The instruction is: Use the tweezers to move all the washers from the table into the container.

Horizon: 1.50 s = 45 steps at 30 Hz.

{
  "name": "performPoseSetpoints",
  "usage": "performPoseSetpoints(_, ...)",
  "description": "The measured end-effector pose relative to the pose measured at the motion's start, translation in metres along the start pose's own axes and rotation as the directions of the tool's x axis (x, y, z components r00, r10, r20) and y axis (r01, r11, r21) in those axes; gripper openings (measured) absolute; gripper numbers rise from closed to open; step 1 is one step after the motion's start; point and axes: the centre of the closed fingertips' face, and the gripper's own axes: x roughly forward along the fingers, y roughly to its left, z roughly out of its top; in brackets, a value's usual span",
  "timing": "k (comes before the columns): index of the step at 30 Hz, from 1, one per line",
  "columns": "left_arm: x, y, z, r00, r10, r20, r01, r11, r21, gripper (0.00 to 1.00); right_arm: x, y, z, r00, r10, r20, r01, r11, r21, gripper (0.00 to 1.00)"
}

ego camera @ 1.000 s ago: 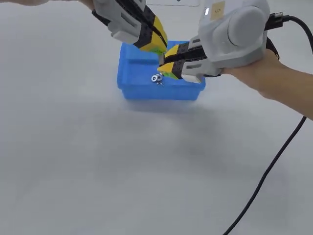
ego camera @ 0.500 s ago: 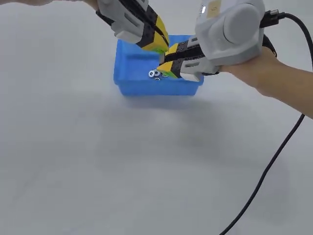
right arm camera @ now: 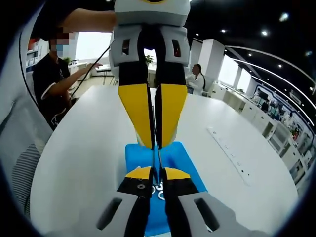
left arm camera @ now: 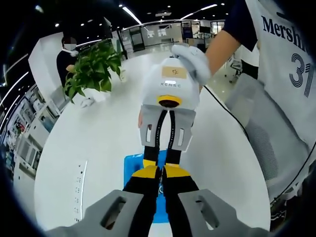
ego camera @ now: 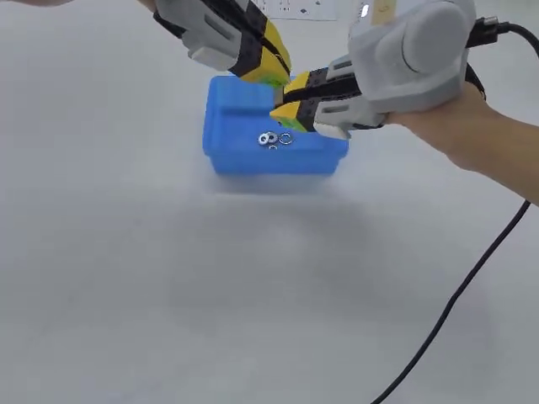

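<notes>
Since half a second earlier, the right gripper (ego camera: 287, 114) had lifted a little relative to the blue container (ego camera: 253, 162). This uncovered a ring-shaped washer beside the small cluster of washers (ego camera: 269, 139) lying on the container's floor.

The tweezers (right arm camera: 154, 158) were hard to make out. In the right gripper view they showed as a thin dark sliver running from between the left gripper's yellow jaws down toward the right gripper's own tips. In the head view the gripper bodies hid them. In the head view the far rim of the container was covered by both grippers, and the left gripper's body was cut off at the top edge of the frame.

A hand (ego camera: 459, 126) reached in from the right, with the forearm running off the frame edge. It held the right gripper angled down and leftward over the container. A black cable (ego camera: 455, 295) trailed from it across the pale surface (ego camera: 168, 278). The left gripper (ego camera: 274, 74) came in from the upper left, tilted down, with its tips just above and close to the right gripper's tips.

The left gripper's jaws were drawn together on the tweezers. The right gripper's jaws stood nearly together with a hairline gap. Whether they pinched the tweezers' end could not be told. The washers lay in the container just below the right gripper's tips.
</notes>
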Motion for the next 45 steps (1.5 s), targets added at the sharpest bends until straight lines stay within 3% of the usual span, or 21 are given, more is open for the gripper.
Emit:
performPoseSetpoints(5,-0.017,-0.011,0.023,0.9982,0.011,0.059,-0.012,1.000,0.011,0.06,-0.024,0.010,0.024,0.9984,-0.013,0.055,0.013,1.000,-0.007,0.08)
performPoseSetpoints(10,-0.033,-0.031,0.040,0.9948,0.014,0.101,-0.017,1.000,0.023,0.06,-0.043,0.027,0.038,0.9973,-0.005,0.073,0.006,1.000,-0.010,0.08)
performPoseSetpoints(18,-0.027,-0.064,0.031,0.9964,0.014,0.084,-0.015,1.000,0.003,0.06,-0.053,0.058,0.028,0.9990,0.042,0.013,-0.042,0.998,-0.041,0.08)
performPoseSetpoints(23,-0.012,-0.079,0.010,0.9992,0.014,0.037,-0.013,1.000,-0.018,0.06,-0.052,0.076,0.010,0.9947,0.089,-0.050,-0.092,0.995,-0.044,0.08)
performPoseSetpoints(25,-0.006,-0.082,0.003,0.9994,0.009,0.034,-0.008,0.999,-0.041,0.06,-0.049,0.084,0.001,0.9898,0.115,-0.084,-0.119,0.992,-0.038,0.08)
performPoseSetpoints(29,0.012,-0.089,-0.016,0.9999,0.001,-0.014,-0.002,0.997,-0.075,0.06,-0.040,0.092,-0.017,0.9780,0.146,-0.149,-0.154,0.987,-0.044,0.08)
performPoseSetpoints(33,0.027,-0.096,-0.046,0.9930,-0.031,-0.114,0.025,0.998,-0.054,0.05,-0.030,0.095,-0.032,0.9673,0.168,-0.190,-0.177,0.984,-0.030,0.08)
performPoseSetpoints(36,0.041,-0.100,-0.061,0.9929,-0.057,-0.105,0.047,0.994,-0.094,0.05,-0.021,0.090,-0.041,0.9625,0.173,-0.209,-0.180,0.984,-0.014,0.08)
performPoseSetpoints(39,0.050,-0.097,-0.077,0.9905,-0.062,-0.123,0.047,0.991,-0.124,0.05,-0.011,0.092,-0.053,0.9484,0.201,-0.245,-0.218,0.975,-0.043,0.08)
performPoseSetpoints(43,0.058,-0.095,-0.091,0.9908,-0.072,-0.114,0.055,0.987,-0.151,0.05,0.000,0.097,-0.073,0.9272,0.233,-0.294,-0.262,0.963,-0.066,0.08)
performPoseSetpoints(45,0.059,-0.094,-0.095,0.9900,-0.080,-0.116,0.061,0.984,-0.166,0.05,0.001,0.099,-0.077,0.9235,0.239,-0.300,-0.268,0.961,-0.060,0.08)
